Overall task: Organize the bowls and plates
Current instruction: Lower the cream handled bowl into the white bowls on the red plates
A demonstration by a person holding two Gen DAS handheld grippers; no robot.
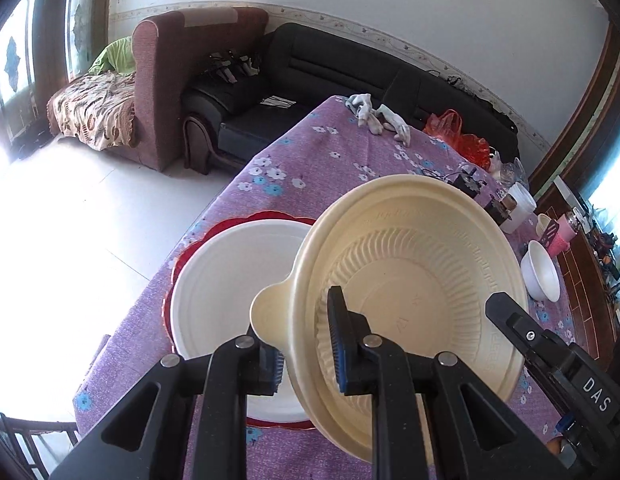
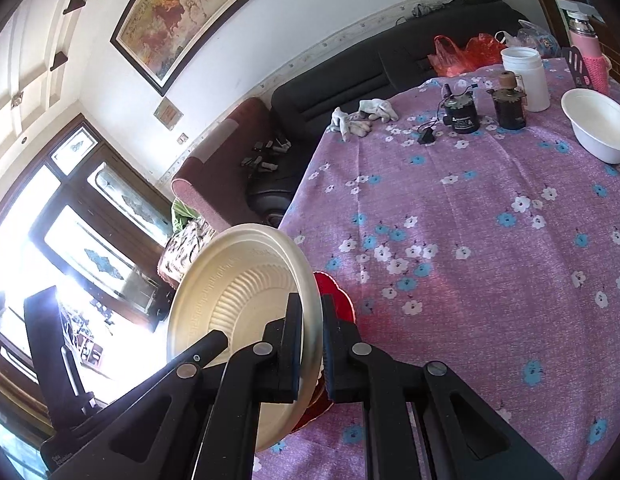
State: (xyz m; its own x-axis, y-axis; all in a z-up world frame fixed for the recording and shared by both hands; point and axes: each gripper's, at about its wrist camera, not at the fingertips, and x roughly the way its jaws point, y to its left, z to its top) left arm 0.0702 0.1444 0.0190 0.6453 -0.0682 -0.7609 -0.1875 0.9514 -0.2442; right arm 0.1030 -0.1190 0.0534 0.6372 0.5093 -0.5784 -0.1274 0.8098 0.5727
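Both grippers are clamping the cream bowl [image 1: 410, 280], tilted at frame centre: left gripper [image 1: 306, 344] jaws pinching its near rim; right gripper [image 2: 312, 340] jaws gripping its edge.

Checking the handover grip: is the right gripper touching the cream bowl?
Touching. The right wrist view shows the right gripper with its fingers closed on both sides of the cream bowl rim, no gap.

Cream bowl [image 1: 410, 264] with ribbed wall and key-pattern rim; plain white plate [image 1: 226, 292] on scalloped red plate [image 1: 190, 248]; purple cloth [image 2: 470, 240] with white and blue flowers; white bowl [image 2: 598, 124]; black, blue-padded fingers [image 1: 344, 344].
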